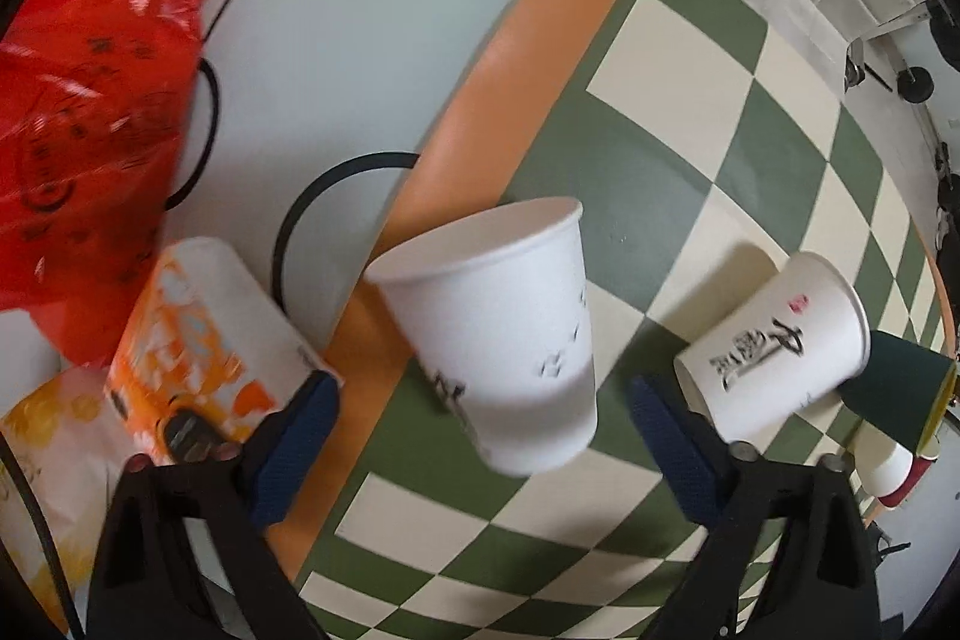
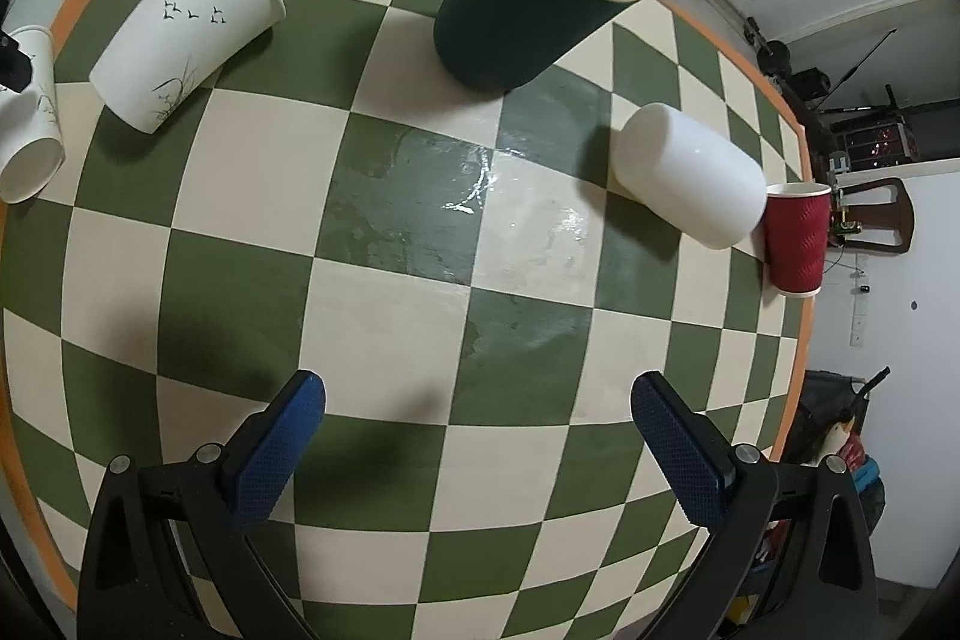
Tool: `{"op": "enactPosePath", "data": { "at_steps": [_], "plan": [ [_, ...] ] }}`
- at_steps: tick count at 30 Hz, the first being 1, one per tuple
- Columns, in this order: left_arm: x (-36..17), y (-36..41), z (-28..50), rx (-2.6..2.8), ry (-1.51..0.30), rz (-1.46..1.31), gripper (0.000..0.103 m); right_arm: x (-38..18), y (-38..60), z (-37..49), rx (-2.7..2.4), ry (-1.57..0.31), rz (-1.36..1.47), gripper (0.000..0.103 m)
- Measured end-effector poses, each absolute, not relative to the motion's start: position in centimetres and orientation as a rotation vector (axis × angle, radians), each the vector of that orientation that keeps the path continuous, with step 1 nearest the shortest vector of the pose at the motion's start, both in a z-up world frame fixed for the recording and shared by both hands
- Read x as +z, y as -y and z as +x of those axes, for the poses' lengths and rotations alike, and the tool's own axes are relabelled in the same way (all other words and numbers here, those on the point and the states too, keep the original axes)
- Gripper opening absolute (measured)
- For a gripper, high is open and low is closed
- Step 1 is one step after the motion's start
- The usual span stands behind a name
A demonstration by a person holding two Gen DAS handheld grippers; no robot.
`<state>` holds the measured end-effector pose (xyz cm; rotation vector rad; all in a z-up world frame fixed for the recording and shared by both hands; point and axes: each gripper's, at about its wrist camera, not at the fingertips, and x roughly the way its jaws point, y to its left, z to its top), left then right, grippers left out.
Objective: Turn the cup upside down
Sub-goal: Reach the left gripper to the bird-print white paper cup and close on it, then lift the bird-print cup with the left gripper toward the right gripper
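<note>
Standing rim-up at the centre of the left wrist frame, the white paper cup (image 1: 504,334) sits between the spread fingers of the left gripper (image 1: 483,454), untouched and not yet flipped. The right gripper (image 2: 480,454) hangs released over the checkered cloth (image 2: 384,352). Grasping and turning remain.

Left tool (image 1: 483,436) spread wide, right tool (image 2: 478,436) spread wide

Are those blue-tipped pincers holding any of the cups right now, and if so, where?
Neither is. The left tool stands open around a white paper cup, its fingers apart from the cup's sides. The right tool is open over the bare checkered tablecloth.
</note>
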<state>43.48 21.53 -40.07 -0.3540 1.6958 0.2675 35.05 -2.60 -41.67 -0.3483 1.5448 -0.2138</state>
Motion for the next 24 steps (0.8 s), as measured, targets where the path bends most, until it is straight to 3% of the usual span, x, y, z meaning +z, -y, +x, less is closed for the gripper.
{"op": "enactPosePath", "data": {
  "at_steps": [4, 5, 6, 7, 24],
  "plan": [
    [-40.9, -21.1, 43.9, 0.255, -1.701, -0.335, 0.093, -42.0, 2.4, 35.5, -0.207, -1.562, -0.328, 0.103],
    [-40.9, -21.0, 43.9, 0.255, -1.697, -0.324, 0.089, -42.0, 2.2, 35.7, -0.205, -1.564, -0.324, 0.103],
    [-40.9, -20.9, 43.9, 0.256, -1.695, -0.315, 0.075, -42.1, 2.2, 35.7, -0.200, -1.569, -0.314, 0.103],
    [-40.9, -20.7, 43.9, 0.246, -1.693, -0.308, 0.069, -42.1, 2.2, 35.8, -0.196, -1.573, -0.300, 0.103],
    [-34.9, -18.9, 36.9, 0.171, -1.569, -0.117, 0.066, -41.9, 2.2, 35.5, -0.133, -1.630, -0.117, 0.103]
  ]
}}
